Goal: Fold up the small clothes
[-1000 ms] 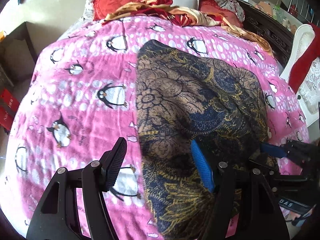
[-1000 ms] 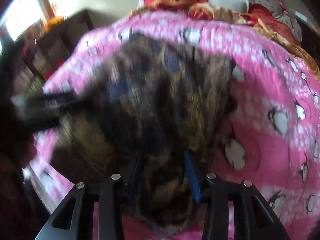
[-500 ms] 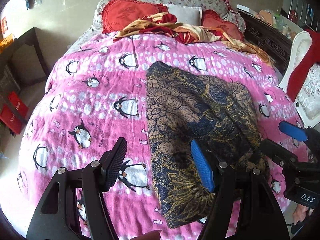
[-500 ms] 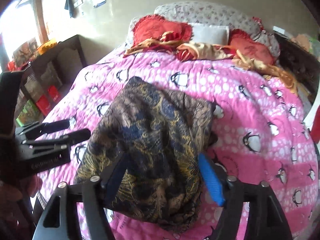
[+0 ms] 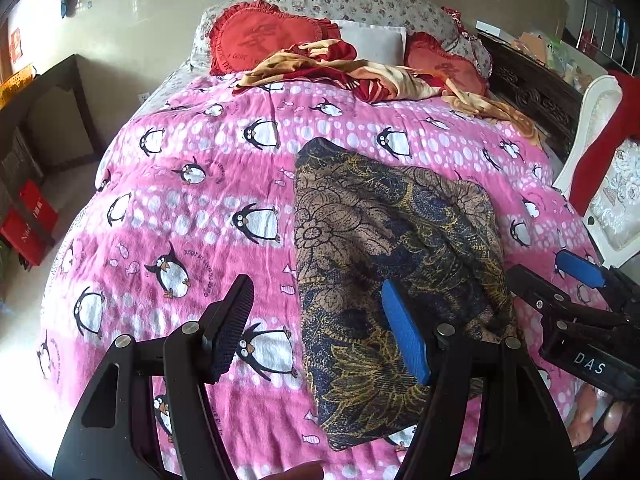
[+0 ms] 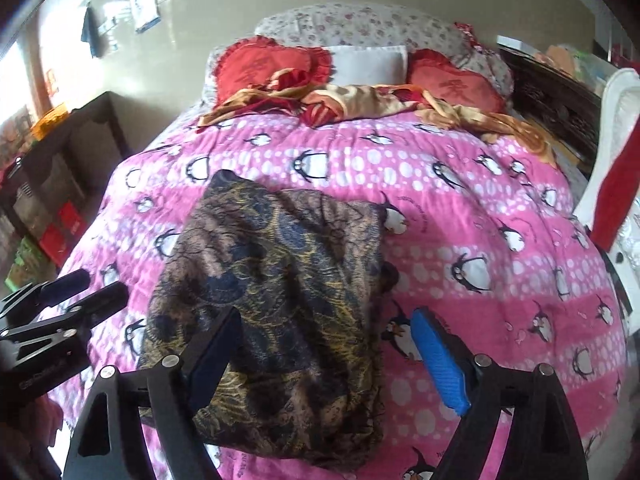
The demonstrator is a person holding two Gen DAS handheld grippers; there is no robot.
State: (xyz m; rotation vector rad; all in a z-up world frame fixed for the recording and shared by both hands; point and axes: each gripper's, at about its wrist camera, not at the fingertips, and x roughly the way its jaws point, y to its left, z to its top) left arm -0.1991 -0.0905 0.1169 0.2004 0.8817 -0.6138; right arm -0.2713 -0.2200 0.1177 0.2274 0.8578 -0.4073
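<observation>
Folded garment on the bed, both tools lifted clear.

We look down on a bed covered by a pink penguin-print blanket point(image 5: 208, 208), with two red heart-shaped cushions point(image 5: 260, 40) and a crumpled red-and-gold cloth point(image 5: 352, 76) at its head. On the blanket lies the dark blue, brown and gold patterned garment point(image 5: 384, 240), folded into a rough rectangle near the foot of the bed. Our left tool point(image 5: 324, 332) hangs above the garment's left edge, its jaws apart and empty. Our right tool point(image 6: 324, 348) hangs over the garment's near right edge; its jaws have just been opening and stand wide, with nothing gripped between them.
</observation>
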